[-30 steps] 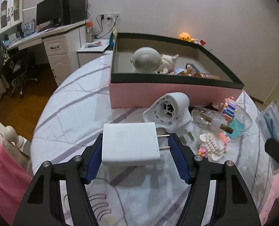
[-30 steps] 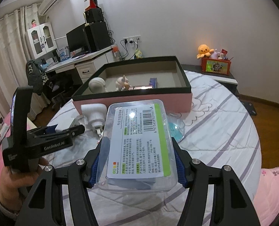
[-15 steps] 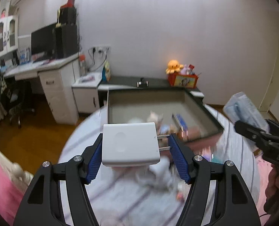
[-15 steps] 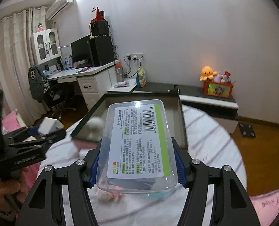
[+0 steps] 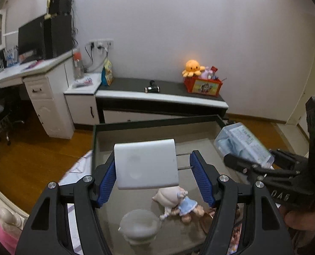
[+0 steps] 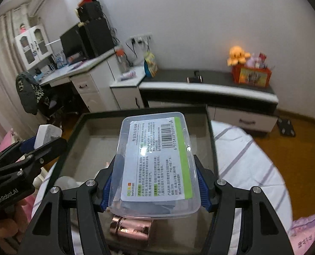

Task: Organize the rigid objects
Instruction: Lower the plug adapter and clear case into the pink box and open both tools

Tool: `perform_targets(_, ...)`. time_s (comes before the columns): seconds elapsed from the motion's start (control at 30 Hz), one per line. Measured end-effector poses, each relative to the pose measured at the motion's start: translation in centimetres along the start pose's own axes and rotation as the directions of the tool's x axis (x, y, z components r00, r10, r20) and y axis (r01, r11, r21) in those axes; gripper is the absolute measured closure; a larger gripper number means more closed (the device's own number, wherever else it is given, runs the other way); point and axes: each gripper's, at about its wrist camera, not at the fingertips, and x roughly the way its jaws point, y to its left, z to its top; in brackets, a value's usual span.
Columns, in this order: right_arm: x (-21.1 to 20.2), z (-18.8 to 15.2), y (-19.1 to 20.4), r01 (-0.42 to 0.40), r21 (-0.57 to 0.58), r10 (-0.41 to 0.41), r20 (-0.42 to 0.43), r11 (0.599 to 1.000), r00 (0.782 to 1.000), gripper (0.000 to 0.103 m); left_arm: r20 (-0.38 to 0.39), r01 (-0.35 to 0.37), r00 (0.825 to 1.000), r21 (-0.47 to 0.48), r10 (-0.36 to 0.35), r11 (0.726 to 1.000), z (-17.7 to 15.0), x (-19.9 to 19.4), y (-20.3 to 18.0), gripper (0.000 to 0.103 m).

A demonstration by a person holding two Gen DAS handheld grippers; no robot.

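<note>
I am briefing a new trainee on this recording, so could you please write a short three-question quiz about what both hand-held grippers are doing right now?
1. True or false: the left hand-held gripper holds a white plug adapter.
2. What does the right hand-held gripper grip? A) a copper-coloured cylinder B) a clear plastic case with a barcode label C) a doll
3. Fill in: both held items hang above the open ____.

Key: 1 true; 2 B, the clear plastic case; 3 storage box.

In the box (image 5: 157, 125): doll (image 5: 179, 204) right of a round, blurred lid-like thing (image 5: 139, 227); metal cylinder (image 6: 129, 228) nearby.
</note>
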Motion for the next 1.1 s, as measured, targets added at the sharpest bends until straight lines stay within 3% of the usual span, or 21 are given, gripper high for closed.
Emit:
perform_targets(0.17, 1.5, -0.4, -0.4, -0.028, 0.02, 0.028, -0.037, 0.999, 0.999, 0.039, -0.056, -0.023, 0.998, -0.014, 0.022, 1.0, -0.2, 2.7, 0.1, 0.03)
perform_targets(0.27, 0.9, -0.6, -0.7, -0.04, 0.041, 0.041, -0.026, 0.998, 0.999, 0.015, -0.042, -0.07, 0.997, -0.023, 0.069, 0.997, -0.6, 2.2, 0.4, 0.006)
perform_targets(0.33, 0.2, -0.7, -0.9, -0.045, 0.062, 0.046, -0.014, 0.997, 0.999, 0.014, -0.002, -0.059, 0.998, -0.039, 0.059, 0.997, -0.8, 0.6, 0.8, 0.001)
perform_targets(0.4, -0.9, -0.9, -1.1, -0.032, 0.08, 0.031, 0.012, 0.996, 0.999, 0.0, 0.041, -0.073, 0.996, -0.045, 0.075, 0.996, -1.2, -1.5, 1.2, 0.0)
perform_targets(0.67, -8.0, -4.2, 0.4, -0.038, 0.068, 0.028, 0.14, 0.997, 0.99, 0.0, 0.171, -0.1, 0.98, -0.03, 0.104, 0.995, -4.7, -10.9, 1.1, 0.0)
perform_targets(0.87, -13.5, -8.4, 2.4, 0.013, 0.054, -0.024, 0.212, 0.998, 0.977, 0.0, 0.205, -0.079, 0.975, -0.043, 0.086, 0.996, -8.6, -16.5, 0.8, 0.0)
perform_targets(1.1, -17.3, -12.9, 5.3, 0.107, 0.013, -0.107, 0.273, 0.994, 0.956, 0.0, 0.212, -0.058, 0.975, -0.076, 0.073, 0.995, -13.7, -20.0, 0.0, 0.0)
